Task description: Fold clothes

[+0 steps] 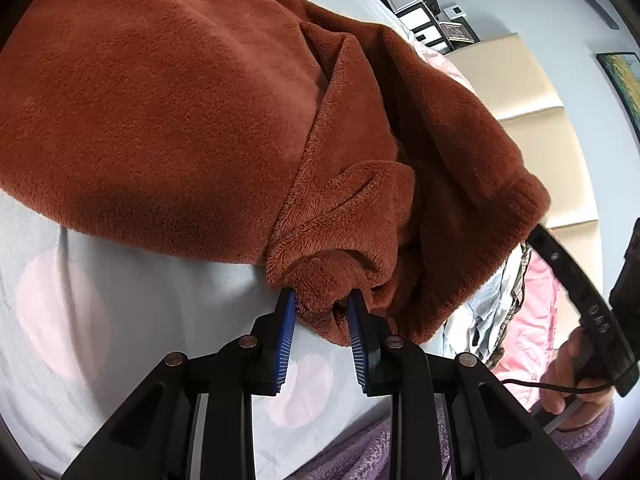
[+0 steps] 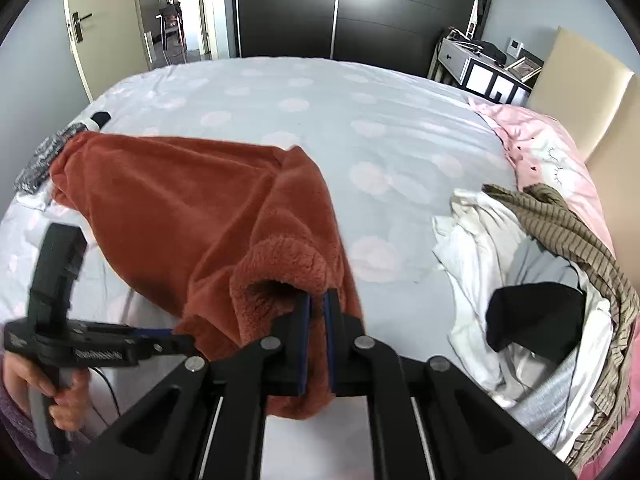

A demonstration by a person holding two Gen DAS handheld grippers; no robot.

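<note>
A rust-brown fleece garment (image 2: 192,208) lies spread over the bed, with its near end lifted. My right gripper (image 2: 318,310) is shut on a thick folded edge of it, the blue pads almost together with fleece pinched between them. To the left, my left gripper (image 2: 180,338) clamps another part of the same near edge. In the left wrist view, the left gripper (image 1: 320,306) has a bunched wad of the fleece garment (image 1: 180,120) squeezed between its blue pads. A hand (image 1: 572,384) holds the other tool at the right, its fingertips hidden behind the fleece.
The bed sheet (image 2: 320,120) is light grey with pale pink dots. A heap of white, striped and black clothes (image 2: 520,280) sits at the right beside pink bedding (image 2: 540,148). Dark patterned cloth (image 2: 40,160) lies at the left bed edge. A nightstand (image 2: 480,68) and a beige headboard (image 2: 580,80) stand behind.
</note>
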